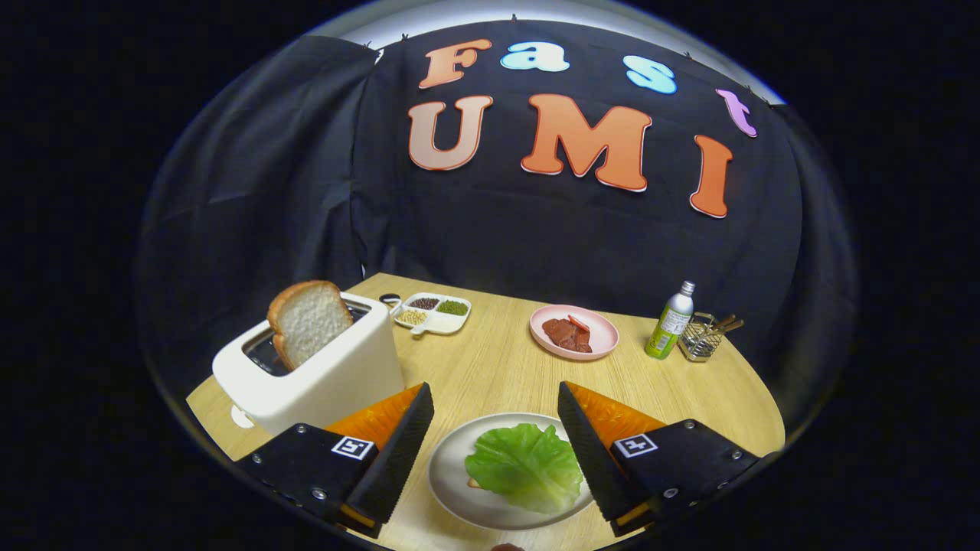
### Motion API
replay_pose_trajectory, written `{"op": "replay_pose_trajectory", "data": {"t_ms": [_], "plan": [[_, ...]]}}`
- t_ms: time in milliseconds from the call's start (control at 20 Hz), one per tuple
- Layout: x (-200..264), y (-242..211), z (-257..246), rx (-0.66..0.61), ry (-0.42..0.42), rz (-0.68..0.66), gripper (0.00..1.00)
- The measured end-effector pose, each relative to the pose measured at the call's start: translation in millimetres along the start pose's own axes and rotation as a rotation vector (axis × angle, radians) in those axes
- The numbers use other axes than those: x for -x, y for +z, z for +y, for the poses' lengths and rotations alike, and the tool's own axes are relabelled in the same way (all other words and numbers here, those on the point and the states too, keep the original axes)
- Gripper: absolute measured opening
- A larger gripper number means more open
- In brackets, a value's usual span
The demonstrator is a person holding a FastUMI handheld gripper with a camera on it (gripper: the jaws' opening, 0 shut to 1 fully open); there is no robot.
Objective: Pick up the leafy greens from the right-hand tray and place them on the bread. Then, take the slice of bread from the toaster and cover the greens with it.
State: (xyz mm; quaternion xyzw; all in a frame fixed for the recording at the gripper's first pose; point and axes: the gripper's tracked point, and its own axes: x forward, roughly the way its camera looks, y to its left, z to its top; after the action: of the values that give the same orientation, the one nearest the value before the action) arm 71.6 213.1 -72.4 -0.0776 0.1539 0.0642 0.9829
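A green lettuce leaf [525, 465] lies on a white plate [453, 482], covering a slice of bread whose edge peeks out at the leaf's left side [473, 483]. My gripper [496, 402] hangs above the plate, open, with nothing between its fingers. The leaf and plate show in the gap between the fingers. To the left stands a white toaster [321, 375] with a slice of bread [308, 320] sticking up out of its slot, beyond the left finger [398, 451].
A pink plate [605, 330] with red meat slices sits further back on the wooden table [490, 360]. A divided white dish of beans [433, 312] is behind the toaster. A green bottle [670, 322] and a wire basket [700, 337] stand at the back right.
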Motion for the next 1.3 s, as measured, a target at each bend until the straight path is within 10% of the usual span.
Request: {"op": "replay_pose_trajectory", "data": {"t_ms": [1050, 1300], "plan": [[-34.9, 33.0, 151.3, 0.01, 0.115, -0.011, 0.97], [-46.5, 20.9, 149.8, -0.034, 0.109, 0.033, 0.75]]}}
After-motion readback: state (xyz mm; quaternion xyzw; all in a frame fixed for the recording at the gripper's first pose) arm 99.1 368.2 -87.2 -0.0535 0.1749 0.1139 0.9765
